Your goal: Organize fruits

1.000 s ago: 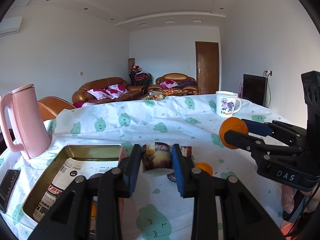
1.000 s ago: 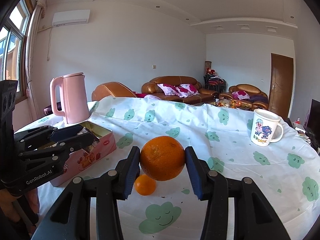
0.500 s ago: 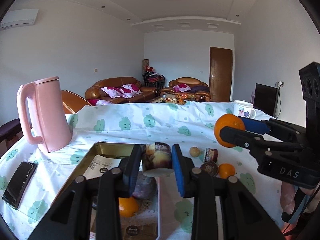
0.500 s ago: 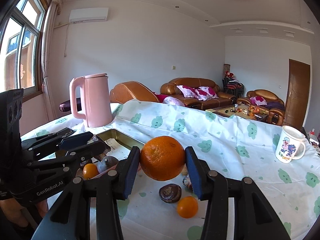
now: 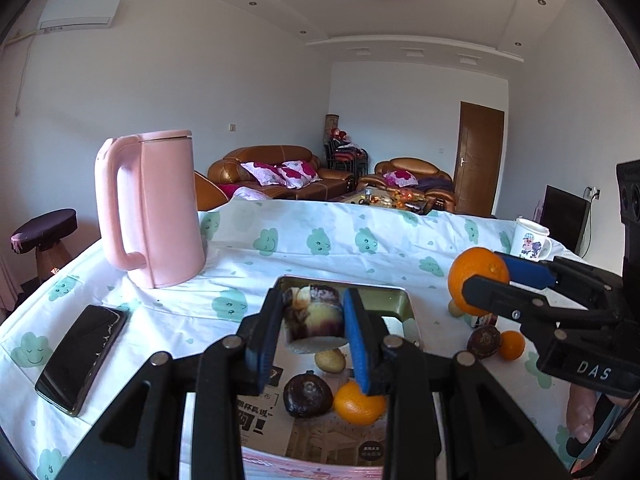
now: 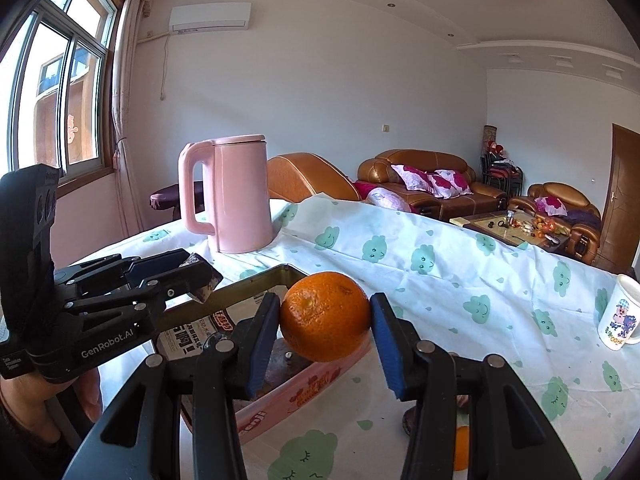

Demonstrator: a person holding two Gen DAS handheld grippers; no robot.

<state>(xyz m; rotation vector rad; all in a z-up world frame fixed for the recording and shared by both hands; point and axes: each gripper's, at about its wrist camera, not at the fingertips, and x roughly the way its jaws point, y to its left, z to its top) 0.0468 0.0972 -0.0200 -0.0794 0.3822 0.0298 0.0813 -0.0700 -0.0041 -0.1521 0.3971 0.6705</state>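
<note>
My left gripper point(image 5: 314, 320) is shut on a small printed cup-shaped packet point(image 5: 314, 314) and hangs over the open tin box point(image 5: 396, 300). Inside the tin lie a dark brown fruit point(image 5: 307, 395), a small orange point(image 5: 358, 404) and a small yellowish fruit point(image 5: 330, 360) on printed paper. My right gripper point(image 6: 325, 328) is shut on a big orange point(image 6: 325, 322), held above the tin's pink near corner point(image 6: 312, 380). In the left wrist view the big orange point(image 5: 474, 276) hangs right of the tin. The left gripper point(image 6: 196, 276) shows at left in the right wrist view.
A pink kettle point(image 5: 152, 212) stands behind the tin, and a black phone point(image 5: 82, 358) lies left of it. Right of the tin, a dark fruit point(image 5: 483, 342) and a small orange point(image 5: 512, 345) lie on the cloth. A printed mug point(image 6: 618, 320) stands far right.
Both grippers have carried their loads leftward across the table. The tin has come under the left gripper, and the loose fruits now lie to the right. Neither grip has changed.
</note>
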